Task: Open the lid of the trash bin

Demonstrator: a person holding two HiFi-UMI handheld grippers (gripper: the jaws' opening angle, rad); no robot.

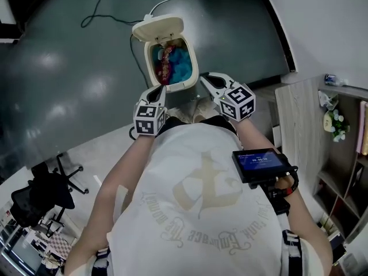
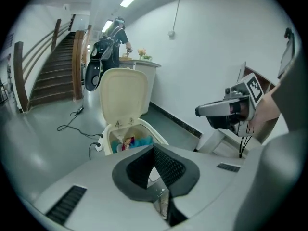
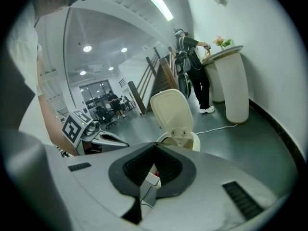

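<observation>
looking down in the head view, the trash bin (image 1: pixel 194 68) stands on the dark floor (image 1: pixel 69 79) just ahead of the person holding the grippers. its lid (image 1: pixel 158 29) is raised and tipped back on the far hinge, so the inside shows. a blue bundle (image 1: pixel 181 64) and a colourful wrapper (image 1: pixel 166 59) lie in the bin. the left gripper (image 1: pixel 156 91) points at the near left corner of the rim and the right gripper (image 1: pixel 206 79) at the near right corner. both are close to the rim, but contact cannot be judged from above. each carries its marker cube (image 1: pixel 149 118). a thin cable (image 1: pixel 109 16) runs across the floor beyond the bin.

in the left gripper view, the dark pads (image 2: pixel 168 167) of that tool meet at their tips, closed on nothing. the bin sits a little way ahead, its cream lid (image 2: pixel 124 97) upright above the opening. the right gripper (image 2: pixel 204 111) juts in from the right, apart from the bin. a staircase (image 2: pixel 53 76) rises at the left.

in the right gripper view, this tool's pads (image 3: pixel 168 166) also come together at the tips, with nothing held between them. the open lid (image 3: pixel 172 112) stands just beyond them, and the left gripper (image 3: pixel 122 142) lies to the left. a second person (image 3: pixel 192 71) stands at a white pedestal (image 3: pixel 231 81) by the far wall.
</observation>
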